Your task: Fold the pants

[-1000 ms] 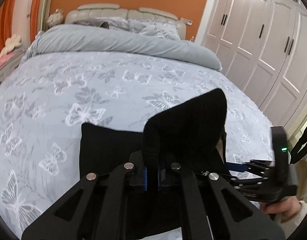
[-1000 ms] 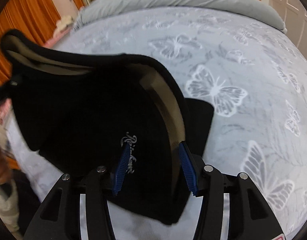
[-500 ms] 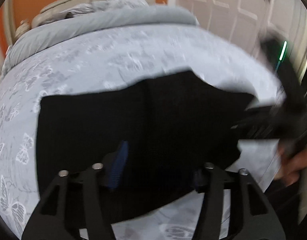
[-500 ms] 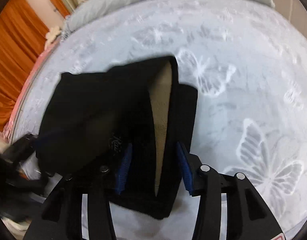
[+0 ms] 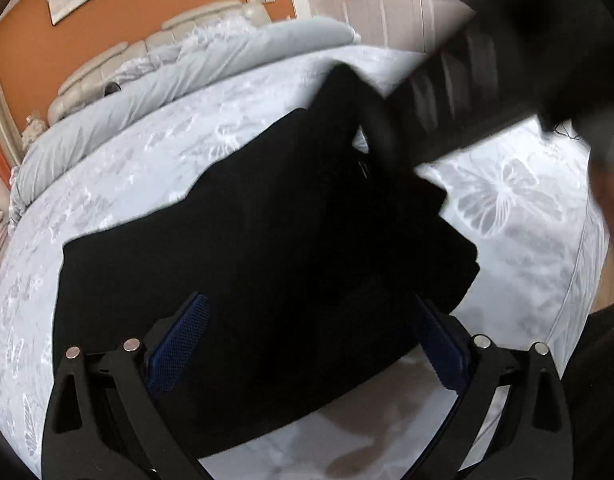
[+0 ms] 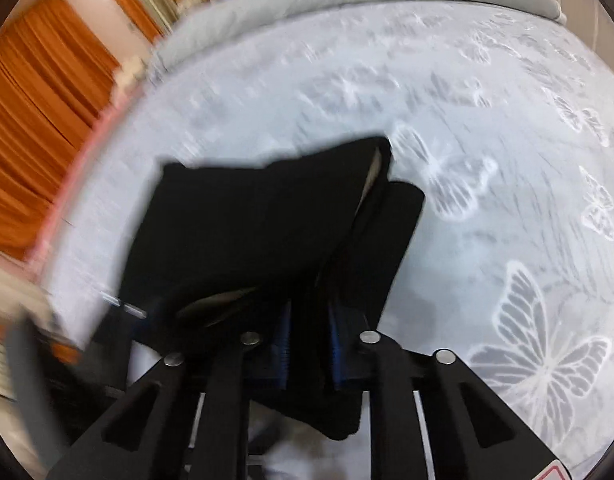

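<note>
One pair of black pants [image 5: 267, 240] lay folded on the bed [image 5: 147, 160], near its foot edge; bare butterfly-print sheet stretched beyond the pants toward the rolled grey duvet [image 5: 187, 68]. Long axis ran across the bed, parallel to the duvet. Left gripper [image 5: 307, 344]: jaws had just been opening, stood wide, pants beneath, not pinched. Right gripper [image 6: 307, 344]: jaws had just been closing, clamped on the pants' near fold.

Pants [image 5: 267, 232] matt black cloth; bedsheet [image 5: 127, 184] smooth printed cloth.
</note>
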